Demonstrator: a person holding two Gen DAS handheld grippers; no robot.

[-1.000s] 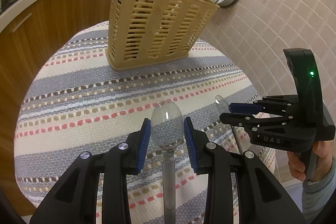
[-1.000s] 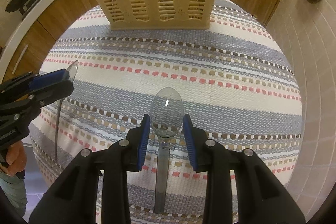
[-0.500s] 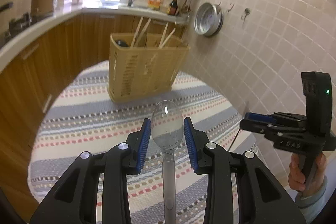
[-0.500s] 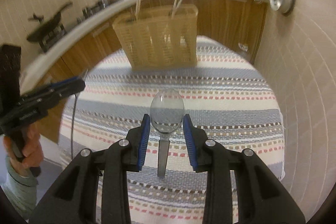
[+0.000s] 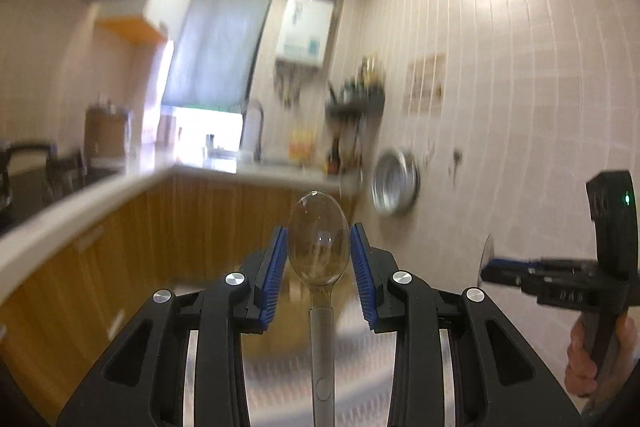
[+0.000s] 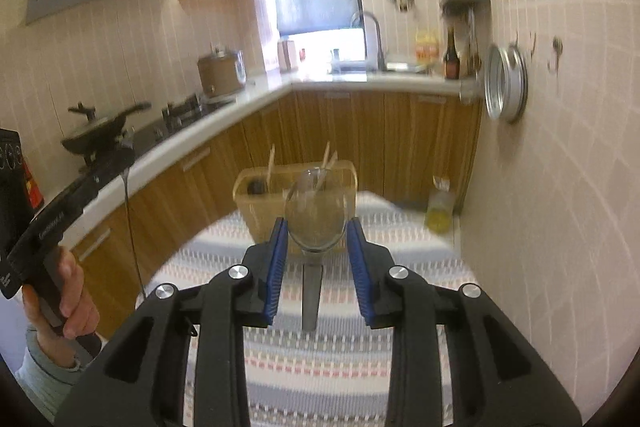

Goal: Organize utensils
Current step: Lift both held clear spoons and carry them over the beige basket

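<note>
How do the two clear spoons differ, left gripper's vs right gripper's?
The left spoon: pale handle running off the frame's bottom; right spoon: darker handle ending short, in view. Right spoon lines up with the basket; left spoon faces cabinets. Jaws of the right gripper have just been closing on its spoon. Both: clear, bowl forward between jaws.

Black claws (image 6: 316, 247) with blue pads (image 6: 278, 265), tan slatted basket (image 6: 256, 215), grey-white-pink striped tablecloth (image 6: 320, 367), clear spoons (image 6: 316, 215).

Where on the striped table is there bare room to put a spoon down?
The striped cloth lies bare between the basket and the right gripper, and out toward the tiled wall. The basket's top is crowded with sticks.
</note>
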